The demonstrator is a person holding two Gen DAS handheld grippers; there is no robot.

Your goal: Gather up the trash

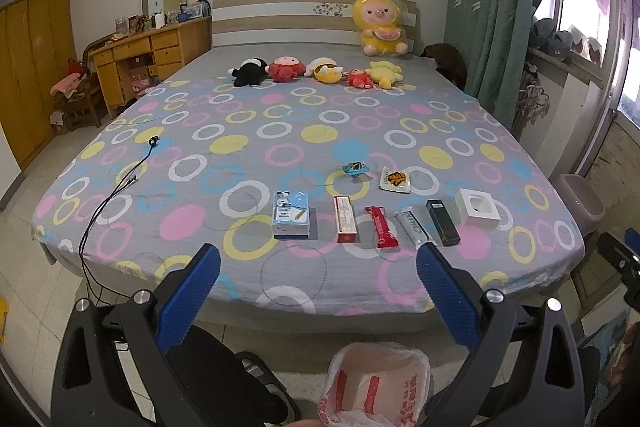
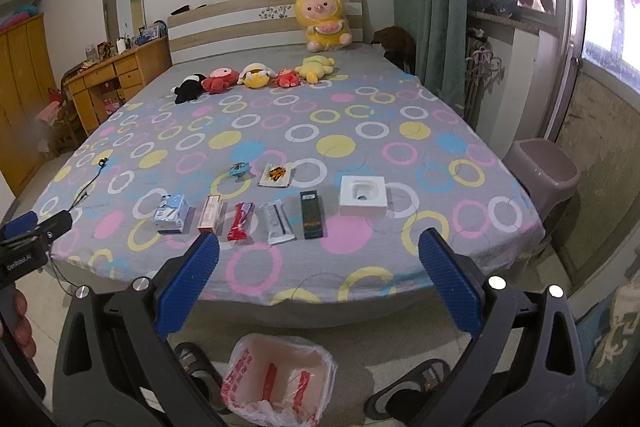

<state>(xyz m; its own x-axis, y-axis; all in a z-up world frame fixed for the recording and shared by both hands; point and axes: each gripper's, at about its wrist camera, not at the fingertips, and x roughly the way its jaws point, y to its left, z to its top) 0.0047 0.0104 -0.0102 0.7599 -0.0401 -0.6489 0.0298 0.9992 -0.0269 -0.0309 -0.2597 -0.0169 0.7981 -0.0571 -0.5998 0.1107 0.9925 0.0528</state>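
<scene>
We hold both grippers, left [image 1: 318, 269] and right [image 2: 319, 255], wide open and empty above the bin [image 2: 280, 379], wrappers [image 2: 241, 221] lined up on the bed [image 2: 360, 131].

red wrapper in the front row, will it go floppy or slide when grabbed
The red wrapper looks like a thin flat packet with crimped ends, so it probably bends and weighs little. It lies flat on the bedsheet, so the open right gripper may push it rather than lift it.

Only "GenRobot.AI" reads clearly, printed in white on the left tool [image 2: 30, 231]'s black body.
</scene>
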